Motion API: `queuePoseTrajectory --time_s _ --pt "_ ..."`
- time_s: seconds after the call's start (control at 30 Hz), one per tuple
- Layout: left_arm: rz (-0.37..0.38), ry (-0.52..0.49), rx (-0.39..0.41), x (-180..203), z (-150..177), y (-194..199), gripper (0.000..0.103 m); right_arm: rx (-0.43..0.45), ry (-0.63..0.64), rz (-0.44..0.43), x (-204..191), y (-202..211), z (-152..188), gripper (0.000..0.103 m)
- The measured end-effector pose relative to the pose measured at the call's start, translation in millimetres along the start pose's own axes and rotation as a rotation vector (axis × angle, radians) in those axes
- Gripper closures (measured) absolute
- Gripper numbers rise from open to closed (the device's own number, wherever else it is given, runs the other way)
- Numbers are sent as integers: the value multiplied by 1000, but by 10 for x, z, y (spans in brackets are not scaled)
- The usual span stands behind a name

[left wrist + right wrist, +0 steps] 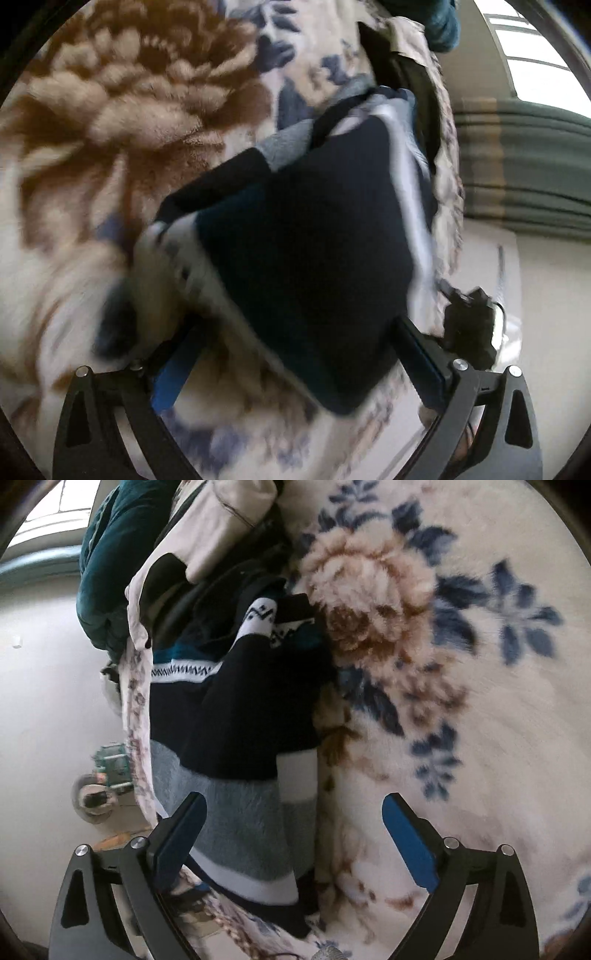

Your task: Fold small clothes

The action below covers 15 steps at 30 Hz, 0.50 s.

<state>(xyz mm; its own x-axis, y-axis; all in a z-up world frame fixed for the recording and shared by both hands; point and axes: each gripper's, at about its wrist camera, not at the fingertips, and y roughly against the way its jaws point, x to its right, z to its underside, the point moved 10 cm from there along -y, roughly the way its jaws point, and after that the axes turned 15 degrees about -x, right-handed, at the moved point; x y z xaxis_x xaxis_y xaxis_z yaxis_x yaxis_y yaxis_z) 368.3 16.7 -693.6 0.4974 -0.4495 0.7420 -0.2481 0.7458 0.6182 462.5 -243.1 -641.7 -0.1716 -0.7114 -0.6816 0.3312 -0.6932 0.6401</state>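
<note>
A small dark navy garment with grey and white bands lies on a fluffy floral blanket. In the left wrist view it fills the space between my left gripper's spread fingers; the view is blurred by motion. In the right wrist view the same navy garment, with a grey band and white patterned stripes, lies near the blanket's edge. My right gripper is open, its fingers on either side of the grey band, holding nothing.
A pile of other clothes, teal and cream, lies beyond the garment. The blanket's edge drops to a pale floor with small items on it. A window and green bands show at right.
</note>
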Motion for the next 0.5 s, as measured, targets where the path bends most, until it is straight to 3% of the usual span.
queuePoseTrajectory --time_s 0.23,0.3,0.37,0.4,0.43,0.47,0.5 --pt "85 44 163 144 -394 12 2 -38 18 -195 -148 -274 -460 1" --pt "138 65 212 192 -559 86 2 -40 16 -208 -201 -323 -571 1" --pt "196 84 231 292 -701 151 30 -41 31 -204 -296 -396 -649 2" --pt "221 79 220 341 -757 191 48 -32 39 -186 -326 -420 -667 11" --pt "234 64 214 384 -812 253 49 -20 59 -144 -362 -456 -662 43" --pt "227 40 212 438 -857 318 50 -16 58 -108 -365 -498 -655 56" --pt "224 17 206 485 -892 371 50 0 48 -100 -353 -496 -637 62"
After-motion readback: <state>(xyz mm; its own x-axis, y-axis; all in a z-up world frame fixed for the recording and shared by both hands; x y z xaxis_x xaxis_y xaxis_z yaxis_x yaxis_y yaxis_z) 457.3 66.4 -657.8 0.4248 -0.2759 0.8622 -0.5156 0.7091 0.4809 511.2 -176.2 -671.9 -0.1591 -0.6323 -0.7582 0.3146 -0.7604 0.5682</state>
